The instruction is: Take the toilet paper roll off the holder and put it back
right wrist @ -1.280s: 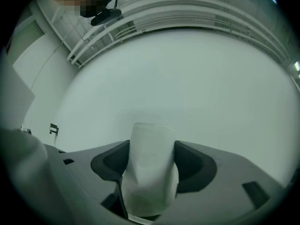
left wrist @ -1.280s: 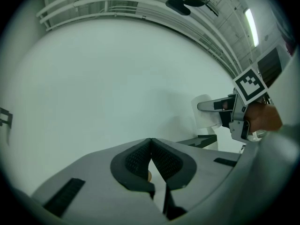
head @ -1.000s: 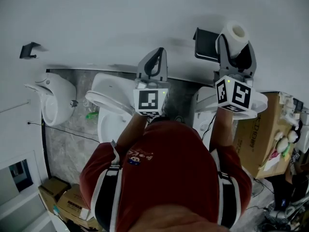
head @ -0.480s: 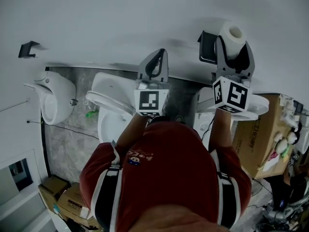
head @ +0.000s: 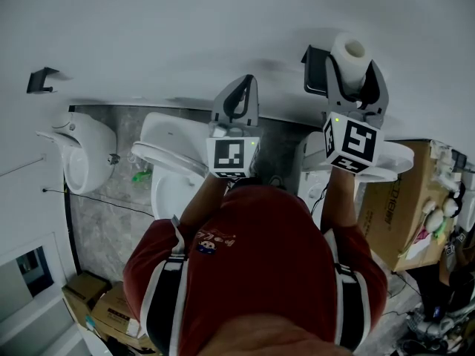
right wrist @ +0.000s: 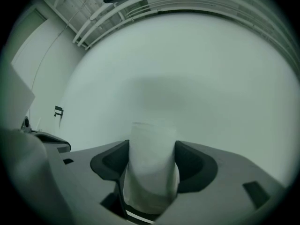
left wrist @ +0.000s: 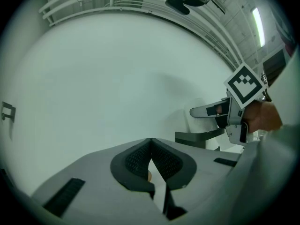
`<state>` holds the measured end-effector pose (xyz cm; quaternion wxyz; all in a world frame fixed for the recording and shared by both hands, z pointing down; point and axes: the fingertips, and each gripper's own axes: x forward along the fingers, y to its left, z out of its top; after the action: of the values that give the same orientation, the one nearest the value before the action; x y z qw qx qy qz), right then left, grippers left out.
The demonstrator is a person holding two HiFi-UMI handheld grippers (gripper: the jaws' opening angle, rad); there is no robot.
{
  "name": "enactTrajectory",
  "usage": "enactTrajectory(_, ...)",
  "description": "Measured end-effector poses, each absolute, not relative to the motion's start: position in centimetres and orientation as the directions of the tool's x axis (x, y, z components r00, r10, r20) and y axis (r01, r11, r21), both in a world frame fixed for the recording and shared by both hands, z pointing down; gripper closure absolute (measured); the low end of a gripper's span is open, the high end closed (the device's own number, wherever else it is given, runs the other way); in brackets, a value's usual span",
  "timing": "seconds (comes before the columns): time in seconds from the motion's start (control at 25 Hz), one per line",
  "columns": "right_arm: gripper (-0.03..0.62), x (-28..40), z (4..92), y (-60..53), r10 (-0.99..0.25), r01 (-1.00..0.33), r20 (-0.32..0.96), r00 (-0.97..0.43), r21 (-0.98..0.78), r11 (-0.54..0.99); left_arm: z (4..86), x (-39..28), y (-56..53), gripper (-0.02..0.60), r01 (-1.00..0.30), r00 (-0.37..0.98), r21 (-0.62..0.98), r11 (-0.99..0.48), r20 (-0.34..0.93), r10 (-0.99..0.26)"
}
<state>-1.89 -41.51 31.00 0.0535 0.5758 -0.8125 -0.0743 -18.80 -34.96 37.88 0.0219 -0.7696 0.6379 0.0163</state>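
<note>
The white toilet paper roll [head: 348,53] is clamped between the jaws of my right gripper [head: 349,67], its hollow core facing up in the head view. In the right gripper view the roll [right wrist: 150,165] fills the gap between the pads, with the bare white wall behind it. The black holder [head: 314,70] is on the wall just left of the roll. My left gripper [head: 237,99] is held level further left, shut with nothing in it [left wrist: 151,150]. The left gripper view shows the holder [left wrist: 198,137] below the right gripper's jaw.
A second small black bracket [head: 43,78] is on the wall far left. Below are a wall urinal [head: 83,150], two white toilets [head: 169,165], and cardboard boxes [head: 397,213] at right and lower left [head: 96,306].
My right gripper, still shut on the roll, has shifted left toward the black holder and rolled slightly. The left gripper has stayed where it was.
</note>
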Motion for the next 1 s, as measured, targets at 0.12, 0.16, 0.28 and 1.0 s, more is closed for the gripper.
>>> enactTrajectory(0.12, 0.279, -1.4, 31.3, -41.2, -0.945, -0.929, 0.009, -0.327, 0.183, 0.323, 37.9, -18.4, -34.9, 0.563, -0.982, 0.189, -0.013, -0.188, -0.054, -0.981)
enactTrajectory(0.16, 0.278, -1.2, 31.3, -41.1, -0.945, -0.929, 0.011, -0.326, 0.184, 0.322, 37.8, -18.2, -34.8, 0.563, -0.982, 0.190, -0.013, -0.189, -0.055, -0.980)
enactTrajectory(0.28, 0.273, -0.6, 31.6, -40.7, -0.946, -0.930, 0.012, -0.324, 0.179, 0.320, 37.7, -17.6, -34.7, 0.563, -0.981, 0.194, -0.016, -0.194, -0.059, -0.979)
enactTrajectory(1.0, 0.243, 3.1, 28.8, -37.4, -0.946, -0.945, -0.093, -0.312, 0.131, 0.299, 34.8, -15.2, -33.6, 0.563, -0.976, 0.218, -0.044, -0.215, -0.102, -0.971)
